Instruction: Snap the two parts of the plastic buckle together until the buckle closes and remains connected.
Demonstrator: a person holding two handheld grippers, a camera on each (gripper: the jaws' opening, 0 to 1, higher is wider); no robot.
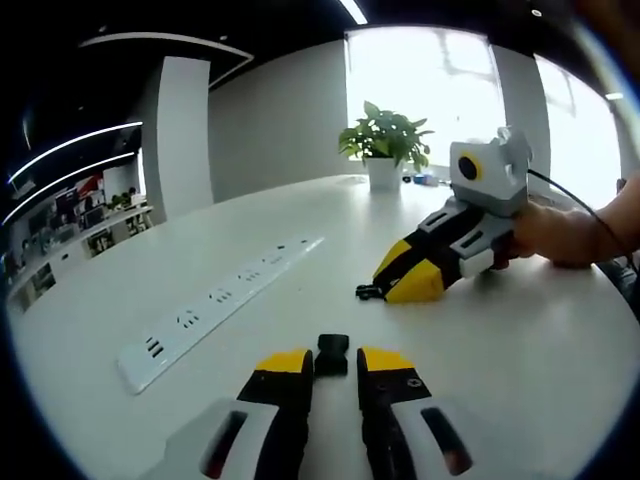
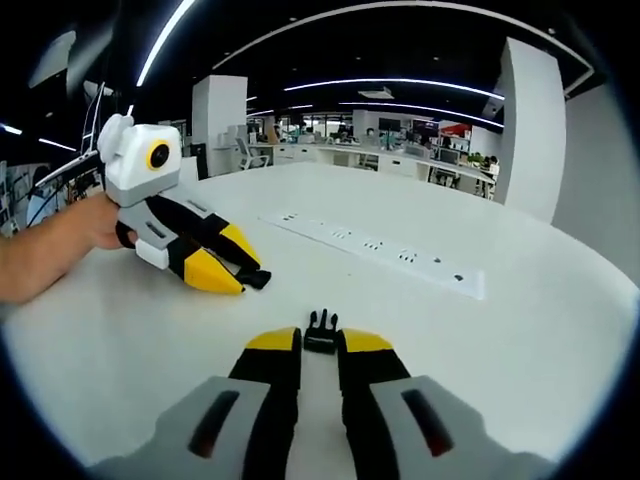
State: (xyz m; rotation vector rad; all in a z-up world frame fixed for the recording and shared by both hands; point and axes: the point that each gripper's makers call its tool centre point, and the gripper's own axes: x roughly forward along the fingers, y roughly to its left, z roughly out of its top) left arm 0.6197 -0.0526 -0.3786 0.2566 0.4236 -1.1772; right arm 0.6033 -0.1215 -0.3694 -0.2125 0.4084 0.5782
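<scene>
L gripper (image 1: pixel 334 362): fingers clamped on the socket half of the buckle (image 1: pixel 332 355), black, held just above the white counter (image 1: pixel 520 340). R gripper (image 2: pixel 320 342): fingers clamped on the pronged half of the buckle (image 2: pixel 320 332). The two halves are well apart, each gripper low over the counter and facing the other. Prong tips look free, but they're small & hard to read. Power strip (image 1: pixel 215 305) lies flat on the counter; potted plant (image 1: pixel 385 145) at the far edge by the window.

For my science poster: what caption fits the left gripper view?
Left gripper holds one black buckle part on the white table while the right gripper brings the other part.
</scene>
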